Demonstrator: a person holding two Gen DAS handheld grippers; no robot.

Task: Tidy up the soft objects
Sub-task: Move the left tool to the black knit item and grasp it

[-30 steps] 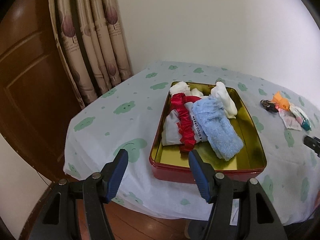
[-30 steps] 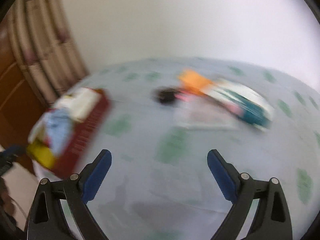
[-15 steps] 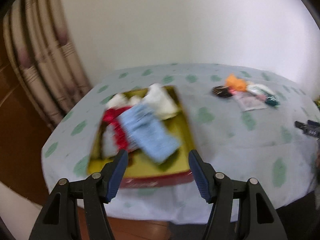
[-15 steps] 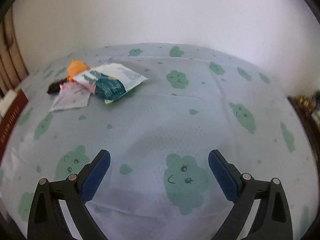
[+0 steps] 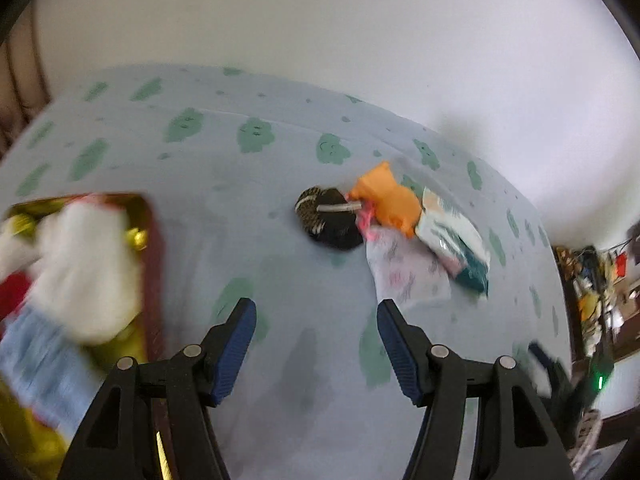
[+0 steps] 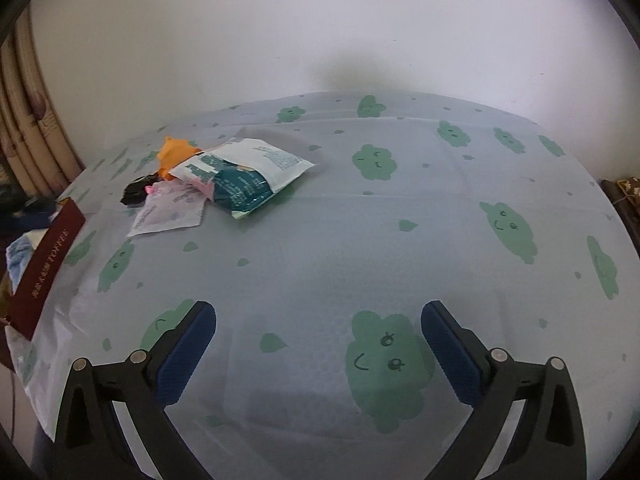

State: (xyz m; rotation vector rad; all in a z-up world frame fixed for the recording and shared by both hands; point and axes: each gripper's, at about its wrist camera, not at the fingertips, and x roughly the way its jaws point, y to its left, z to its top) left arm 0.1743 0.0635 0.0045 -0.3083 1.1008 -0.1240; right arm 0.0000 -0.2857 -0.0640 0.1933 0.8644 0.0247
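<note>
A red tin point(image 5: 154, 280) with a gold inside sits at the left of the left wrist view, holding a white soft piece point(image 5: 86, 268), a light blue cloth point(image 5: 40, 360) and something red, all blurred. Its red side point(image 6: 44, 268) shows at the left of the right wrist view. A small pile lies further on: a dark scrunchie point(image 5: 328, 220) point(image 6: 138, 192), an orange soft piece point(image 5: 386, 196) point(image 6: 176, 152), a pale packet point(image 5: 404, 276) point(image 6: 168, 212) and a white-and-teal packet point(image 5: 456, 248) point(image 6: 244, 176). My left gripper point(image 5: 314, 308) is open and empty, short of the pile. My right gripper point(image 6: 318, 312) is open and empty over bare cloth.
The round table wears a pale blue cloth with green cloud faces point(image 6: 380, 360). A white wall stands behind it. Curtains point(image 6: 28, 136) hang at the far left. Cluttered shelves point(image 5: 600, 288) are off the table's right edge.
The left gripper has swung right, from facing the tin to facing the pile of small items. The right gripper has swung right, then steadied over the bare cloth. Both stayed open.
</note>
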